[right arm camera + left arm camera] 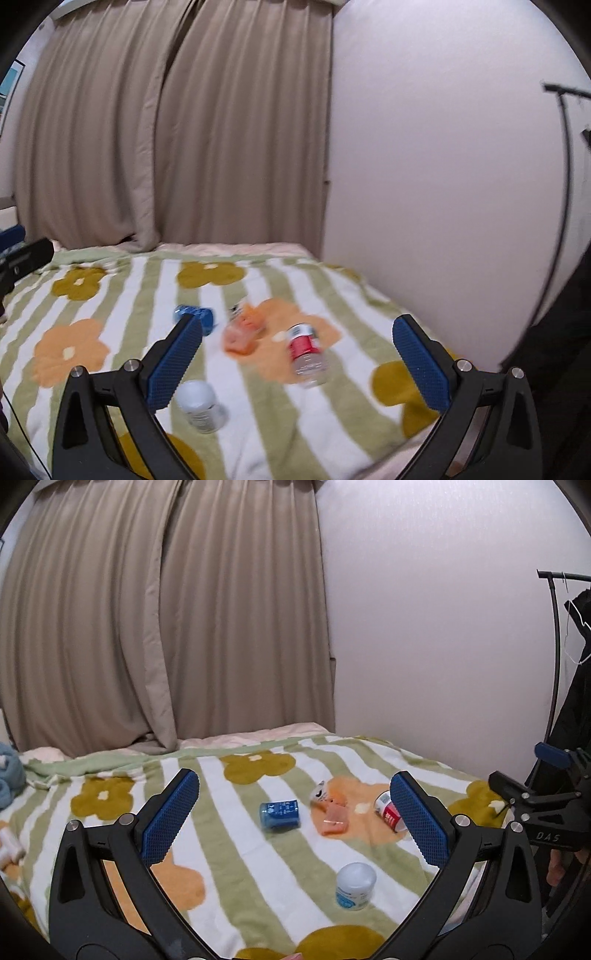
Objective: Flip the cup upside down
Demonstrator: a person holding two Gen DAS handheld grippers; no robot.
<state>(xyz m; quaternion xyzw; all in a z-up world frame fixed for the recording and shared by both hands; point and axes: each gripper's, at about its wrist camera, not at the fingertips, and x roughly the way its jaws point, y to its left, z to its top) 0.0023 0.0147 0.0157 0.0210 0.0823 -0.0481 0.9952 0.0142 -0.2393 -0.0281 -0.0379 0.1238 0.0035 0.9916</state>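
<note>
Cup [307, 354], probably the clear red-banded one lying sideways, looks light and crushable, so I'd pinch mid-wall. My left gripper [293, 781] and right gripper [297, 323] gape empty.

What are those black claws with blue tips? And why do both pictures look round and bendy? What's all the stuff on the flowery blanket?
Those claws are grabbers a person holds, one per hand. Each carries a wide-eyed camera, which bends the picture. One picture looks along the left gripper, the other along the right gripper. Both are open, holding nothing. On the blanket lie a blue cup on its side, a white jar, a red-labelled bottle and an orange packet.
</note>
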